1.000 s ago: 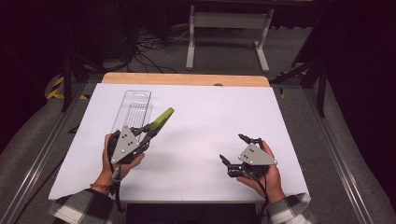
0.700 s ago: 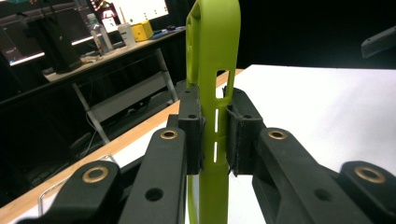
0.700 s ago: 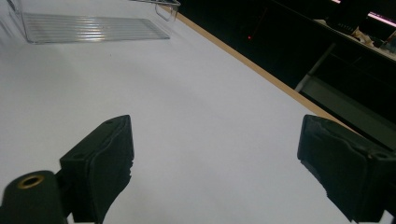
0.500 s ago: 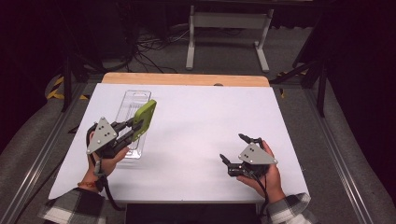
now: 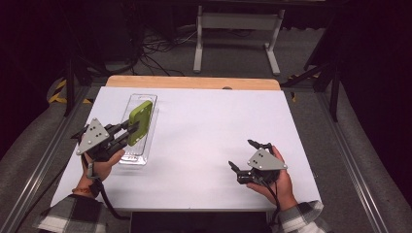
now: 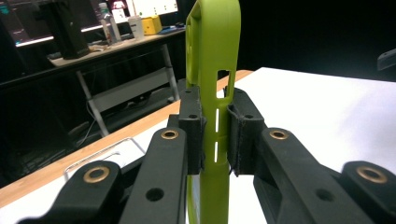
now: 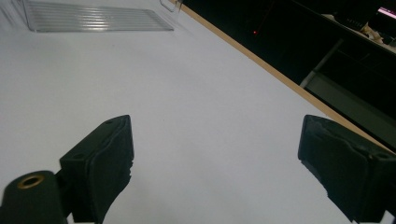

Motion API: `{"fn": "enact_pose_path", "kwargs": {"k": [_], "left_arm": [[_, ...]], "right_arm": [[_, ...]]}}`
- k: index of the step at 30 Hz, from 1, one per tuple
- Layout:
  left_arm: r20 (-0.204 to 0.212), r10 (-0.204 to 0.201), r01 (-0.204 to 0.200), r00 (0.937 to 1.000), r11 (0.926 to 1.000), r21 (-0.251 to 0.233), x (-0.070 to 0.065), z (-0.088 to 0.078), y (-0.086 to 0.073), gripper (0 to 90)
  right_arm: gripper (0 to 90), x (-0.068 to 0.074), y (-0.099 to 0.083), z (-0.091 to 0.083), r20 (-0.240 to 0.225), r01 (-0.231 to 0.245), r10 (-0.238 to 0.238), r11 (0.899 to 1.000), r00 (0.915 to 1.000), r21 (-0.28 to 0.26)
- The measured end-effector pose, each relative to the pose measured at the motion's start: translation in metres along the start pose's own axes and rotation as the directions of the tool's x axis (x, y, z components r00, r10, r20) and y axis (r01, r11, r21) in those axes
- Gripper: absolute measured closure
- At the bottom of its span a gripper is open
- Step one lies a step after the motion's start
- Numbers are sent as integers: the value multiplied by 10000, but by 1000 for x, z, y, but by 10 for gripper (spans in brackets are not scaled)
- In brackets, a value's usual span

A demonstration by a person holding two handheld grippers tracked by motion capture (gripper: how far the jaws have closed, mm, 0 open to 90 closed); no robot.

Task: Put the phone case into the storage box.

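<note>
Left third of the white table (image 5: pixel 204 145): the left gripper (image 5: pixel 127 130), carried in the person's left hand (image 5: pixel 104 160), has its two black jaws pressed onto the flat lime-green soft plastic case (image 5: pixel 139 122), pinching it by its lower edge. In the left gripper view the green case (image 6: pixel 212 70) stands on edge between the jaw pads, a slot in its side wall sitting just above the grip line. In the high view it hangs tilted over the clear ribbed rectangular plastic tray (image 5: pixel 138 127), which lies lengthwise near the table's left edge, its far end toward the far-left corner. The case overlaps the tray's far half; contact with the tray floor cannot be told.

Step in hand, as a judgement: placing the case into the tray. To do it well, the case should be laid flat with its long side parallel to the tray walls, lowered until it bears on the ribs, and released only then. The grip is narrow and near one edge, so the case may swing or catch the tray rim if lowered at an angle.

Right third: the right gripper (image 5: pixel 245 158), in the right hand (image 5: pixel 279 182), rests near the table's near-right corner with its jaws spread wide and nothing between them. The right gripper view looks across bare table to the tray (image 7: pixel 93 21), well apart.
</note>
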State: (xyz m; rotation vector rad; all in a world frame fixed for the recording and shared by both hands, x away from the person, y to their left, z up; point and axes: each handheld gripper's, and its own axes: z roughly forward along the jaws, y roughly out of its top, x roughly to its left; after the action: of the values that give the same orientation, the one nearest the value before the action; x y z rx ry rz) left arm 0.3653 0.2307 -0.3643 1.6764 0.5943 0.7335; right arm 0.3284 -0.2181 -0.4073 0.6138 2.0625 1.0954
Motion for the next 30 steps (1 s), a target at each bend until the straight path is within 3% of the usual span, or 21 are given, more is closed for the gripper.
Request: {"fn": "enact_pose_path", "kwargs": {"k": [4, 7, 14, 25, 30], "left_arm": [[23, -213, 213, 9998, 9998, -41, 4, -1, -2, 786], [42, -64, 63, 10000, 10000, 77, 7, 0, -4, 786], [-59, -228, 228, 9997, 9997, 128, 15, 2, -9, 786], [60, -121, 119, 9999, 9995, 280, 24, 12, -10, 786], [309, -429, 426, 9986, 9991, 73, 35, 17, -11, 785]], "right_arm": [[115, 0, 0, 1, -5, -22, 22, 10000, 10000, -59], [116, 0, 0, 1, -15, -27, 27, 10000, 10000, -51], [118, -2, -1, -1, 42, -17, 18, 9996, 10000, -289], [119, -2, 0, -1, -28, -49, 47, 9989, 10000, -475], [120, -3, 0, -1, -93, -167, 163, 9987, 9998, -482]]}}
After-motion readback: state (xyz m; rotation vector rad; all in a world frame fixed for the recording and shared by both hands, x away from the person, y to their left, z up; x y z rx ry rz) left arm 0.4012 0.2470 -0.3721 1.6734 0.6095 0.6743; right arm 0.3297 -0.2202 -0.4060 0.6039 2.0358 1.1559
